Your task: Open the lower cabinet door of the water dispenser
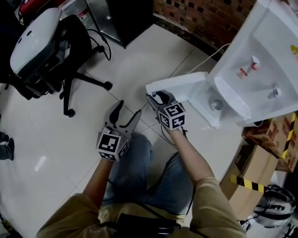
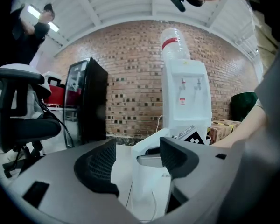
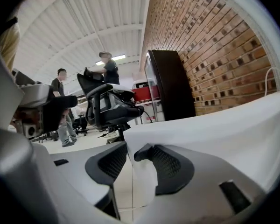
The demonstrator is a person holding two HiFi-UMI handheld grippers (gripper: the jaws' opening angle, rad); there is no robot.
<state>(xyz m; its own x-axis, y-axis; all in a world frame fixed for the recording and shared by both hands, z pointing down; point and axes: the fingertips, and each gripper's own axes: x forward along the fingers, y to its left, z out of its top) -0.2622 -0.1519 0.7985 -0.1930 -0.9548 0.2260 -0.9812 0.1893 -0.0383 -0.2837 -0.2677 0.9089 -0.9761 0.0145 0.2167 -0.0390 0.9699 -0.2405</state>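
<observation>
Right gripper view: your right tongs [image 3: 130, 150] are a little open, with the edge of the cabinet door [image 3: 200, 129] between them; left tongs [image 2: 137, 146] open, empty.

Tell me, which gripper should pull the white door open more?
The right. The right gripper sits at the free edge of the cabinet door, with that edge at its slightly parted jaws. The left gripper hangs open and empty, back from the door.

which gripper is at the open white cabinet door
The right gripper: its jaws sit at the free edge of the open white cabinet door. The left gripper is open, apart from the door, holding nothing.
</observation>
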